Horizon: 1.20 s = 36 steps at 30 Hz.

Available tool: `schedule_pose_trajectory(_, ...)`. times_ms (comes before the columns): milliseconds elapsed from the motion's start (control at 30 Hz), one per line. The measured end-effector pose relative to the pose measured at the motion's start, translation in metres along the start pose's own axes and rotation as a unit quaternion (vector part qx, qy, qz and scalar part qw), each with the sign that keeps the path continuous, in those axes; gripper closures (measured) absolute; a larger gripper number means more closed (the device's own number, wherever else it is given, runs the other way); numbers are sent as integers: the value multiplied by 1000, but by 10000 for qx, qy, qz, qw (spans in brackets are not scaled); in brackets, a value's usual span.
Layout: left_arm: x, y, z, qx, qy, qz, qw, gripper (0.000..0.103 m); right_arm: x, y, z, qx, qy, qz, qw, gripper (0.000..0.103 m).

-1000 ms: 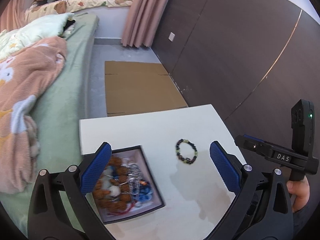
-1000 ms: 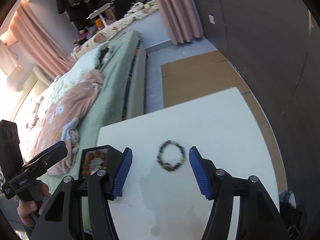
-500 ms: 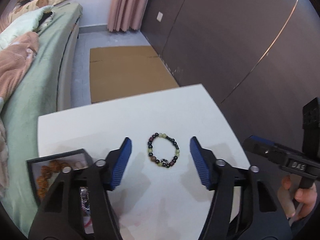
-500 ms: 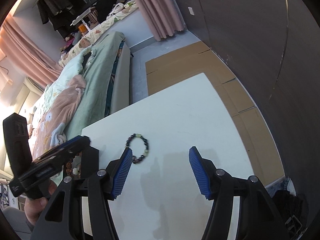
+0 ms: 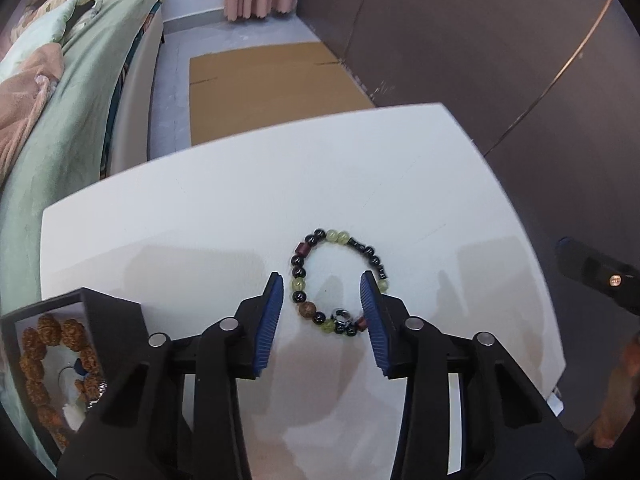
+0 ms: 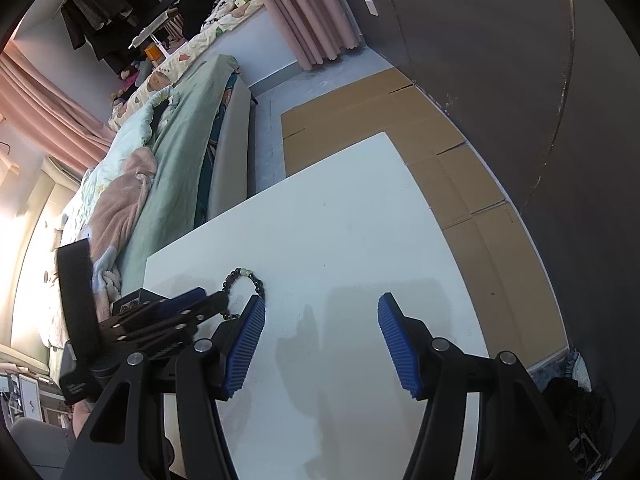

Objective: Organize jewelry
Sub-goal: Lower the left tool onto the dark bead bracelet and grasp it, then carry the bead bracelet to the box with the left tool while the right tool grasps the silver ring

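Observation:
A bracelet (image 5: 316, 314) of black, green and brown beads lies flat on the white table (image 5: 224, 208). My left gripper (image 5: 322, 286) is open, its blue pads straddling the near side of the bracelet, just above the table. The bracelet also shows in the right wrist view (image 6: 256, 280), partly hidden behind the left gripper (image 6: 168, 316). My right gripper (image 6: 321, 308) is open and empty over bare table to the right of the bracelet. A black jewelry box (image 5: 104, 312) holding brown bead strings stands at the table's near left corner.
A bed with green and pink bedding (image 5: 68, 92) runs along the table's left side. Flat cardboard (image 5: 272, 84) lies on the floor beyond the table. A dark wall panel (image 5: 500, 60) stands to the right.
My left gripper has swung right from the box and come down around the bracelet, its jaws narrower. My right gripper has drifted right, away from the bracelet.

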<state>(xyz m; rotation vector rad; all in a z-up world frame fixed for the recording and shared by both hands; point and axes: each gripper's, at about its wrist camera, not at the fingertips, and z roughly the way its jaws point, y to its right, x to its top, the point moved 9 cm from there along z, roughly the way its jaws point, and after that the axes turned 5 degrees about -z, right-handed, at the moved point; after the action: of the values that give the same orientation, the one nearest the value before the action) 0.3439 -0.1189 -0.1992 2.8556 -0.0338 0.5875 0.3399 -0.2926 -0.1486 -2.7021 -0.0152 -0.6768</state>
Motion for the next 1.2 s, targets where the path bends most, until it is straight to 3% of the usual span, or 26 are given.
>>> schedule_pose_trajectory(233, -4, -4, 12, 567, -22, 152, 9983, 80, -1, -4, -1, 21, -21, -107, 9999, 44)
schedule_pose_trajectory(300, -5, -6, 11, 639, -13, 186, 9978, 93, -2, -3, -1, 7, -18, -121, 9999, 44)
schedule_pose_trajectory(533, -3, 5, -12, -214, 44, -51, 9997, 94, -2, -9, 0, -42, -45, -198, 9998, 44)
schedule_pose_trajectory(667, -2, 14, -32, -500, 178, -28, 9986, 94, -1, -10, 1, -53, -56, -204, 9998, 44)
schedule_pose_trajectory(967, -1, 4, -67, -718, 453, -69, 9964, 95, -7, -29, 14, 10, -209, -374, 9991, 46)
schedule_pose_trajectory(1200, 6, -16, -89, -844, 664, -257, 9939, 95, -14, -51, 35, 95, -453, -478, 9978, 54)
